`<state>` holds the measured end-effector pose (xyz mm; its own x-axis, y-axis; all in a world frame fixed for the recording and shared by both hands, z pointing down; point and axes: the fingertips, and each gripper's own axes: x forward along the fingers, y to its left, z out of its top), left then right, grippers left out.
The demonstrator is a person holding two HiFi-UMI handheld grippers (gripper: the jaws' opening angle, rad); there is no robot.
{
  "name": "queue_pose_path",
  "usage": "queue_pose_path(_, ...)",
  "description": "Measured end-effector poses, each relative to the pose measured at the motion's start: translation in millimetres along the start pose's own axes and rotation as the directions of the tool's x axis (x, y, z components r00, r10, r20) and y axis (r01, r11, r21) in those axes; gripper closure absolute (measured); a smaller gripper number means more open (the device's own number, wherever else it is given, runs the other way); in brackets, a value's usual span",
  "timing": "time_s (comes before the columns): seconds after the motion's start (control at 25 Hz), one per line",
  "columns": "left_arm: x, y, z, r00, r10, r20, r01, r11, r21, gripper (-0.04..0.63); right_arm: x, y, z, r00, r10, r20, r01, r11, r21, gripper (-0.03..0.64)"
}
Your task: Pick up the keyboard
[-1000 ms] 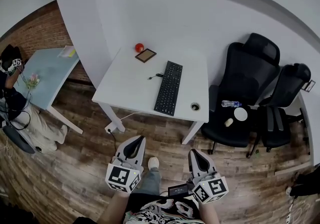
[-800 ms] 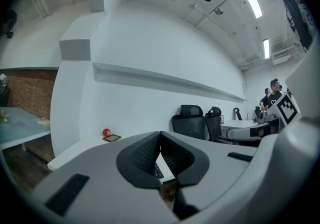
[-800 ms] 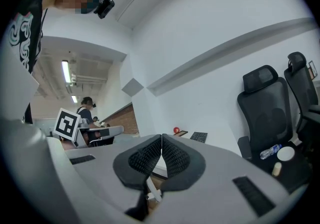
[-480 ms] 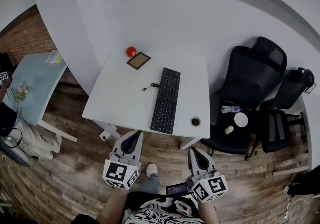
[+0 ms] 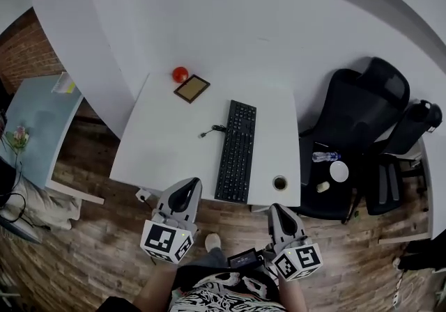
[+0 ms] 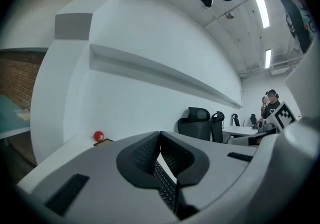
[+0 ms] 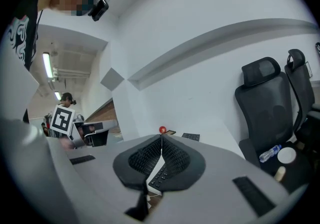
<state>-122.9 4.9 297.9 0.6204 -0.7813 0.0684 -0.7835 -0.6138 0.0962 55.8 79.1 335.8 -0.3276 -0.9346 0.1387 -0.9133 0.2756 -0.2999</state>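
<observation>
Keyboard (image 5: 237,152), black, slim, seemingly corded, on table (image 5: 171,140), left hand-held gripper (image 5: 188,186), right hand-held gripper (image 5: 274,210), both closed

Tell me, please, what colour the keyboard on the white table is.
The keyboard is black, seen best in the head view.

Red ball (image 5: 180,74) near brown frame (image 5: 191,88)

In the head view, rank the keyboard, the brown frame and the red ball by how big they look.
1. keyboard, by far the largest
2. brown frame
3. red ball, slightly smaller than the frame
</observation>
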Motion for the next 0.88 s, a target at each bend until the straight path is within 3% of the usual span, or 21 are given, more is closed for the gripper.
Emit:
queue_pose_path(0.12,8.0,10.1,3.3,1.000,-0.007,0.010,0.007,1.000,-0.002,0.575,7.7,1.6,1.4,1.000,-0.002,0.002,0.002,1.000,-0.008,0.588)
queue_pose_path(0.32,23.2,14.6,-0.9,1.000,-0.013,-0.004,0.013,1.000,0.010,0.575,14.5,-7.3,12.3,0.998,-0.013,0.055,0.009,0.998,0.068,0.588)
queue_pose_path(0.48,31.9,17.9,-3.1,1.000,-0.006,-0.017,0.006,1.000,0.020,0.575,29.6,-11.1,7.6,1.000,-0.007,0.020,0.007,1.000,0.013,0.588)
queue_pose_path(0.64,38.6,29.5,0.0,1.000,0.014,-0.015,-0.014,1.000,0.024,0.575,42.4,-15.2,12.7,0.999,-0.001,0.051,-0.001,0.999,0.045,0.588)
queue_pose_path(0.88,55.8,32.7,2.4,1.000,0.004,-0.009,-0.004,1.000,0.023,0.575,55.6,-16.4,24.3,0.997,0.029,0.068,-0.029,1.000,-0.006,0.588)
